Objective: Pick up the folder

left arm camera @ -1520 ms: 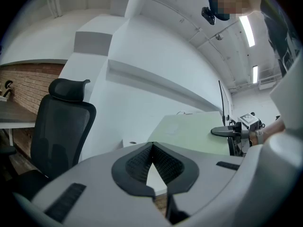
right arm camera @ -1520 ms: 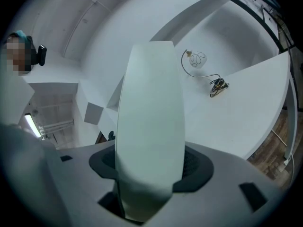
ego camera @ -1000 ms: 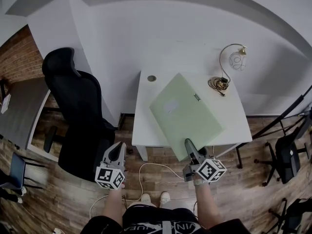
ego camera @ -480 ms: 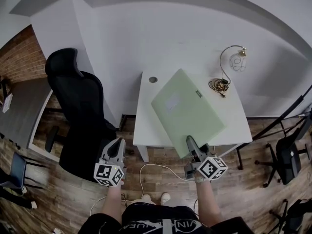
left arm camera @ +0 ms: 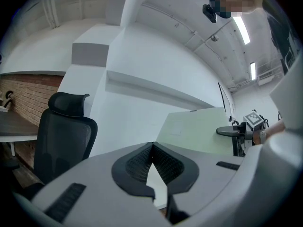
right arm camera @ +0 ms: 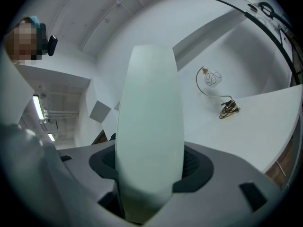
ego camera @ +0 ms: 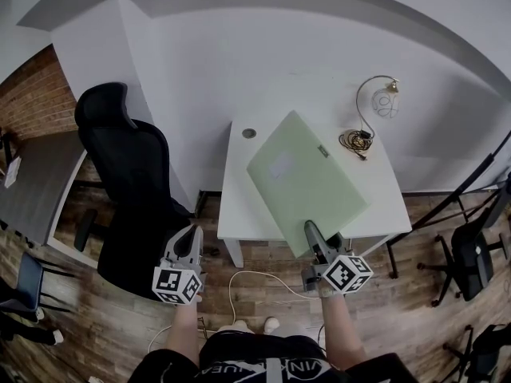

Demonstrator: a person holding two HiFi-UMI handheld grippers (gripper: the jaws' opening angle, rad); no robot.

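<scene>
A pale green folder (ego camera: 303, 183) is held above the white desk (ego camera: 239, 206), tilted, its near corner clamped in my right gripper (ego camera: 313, 238). In the right gripper view the folder's spine (right arm camera: 149, 131) fills the space between the jaws, edge-on. My left gripper (ego camera: 188, 250) hovers over the floor left of the desk, beside the black office chair (ego camera: 132, 190); its jaws stand together with nothing in them. From the left gripper view the folder (left arm camera: 199, 129) and the right gripper (left arm camera: 236, 132) show at the right.
A desk lamp with a coiled cord (ego camera: 369, 114) stands at the desk's back right corner. A small round grommet (ego camera: 249, 133) marks the back left. A white cable (ego camera: 239, 282) lies on the wooden floor. More chairs (ego camera: 467, 258) stand at the right.
The folder and both grippers have hardly shifted; the right gripper keeps its hold on the folder's corner.
</scene>
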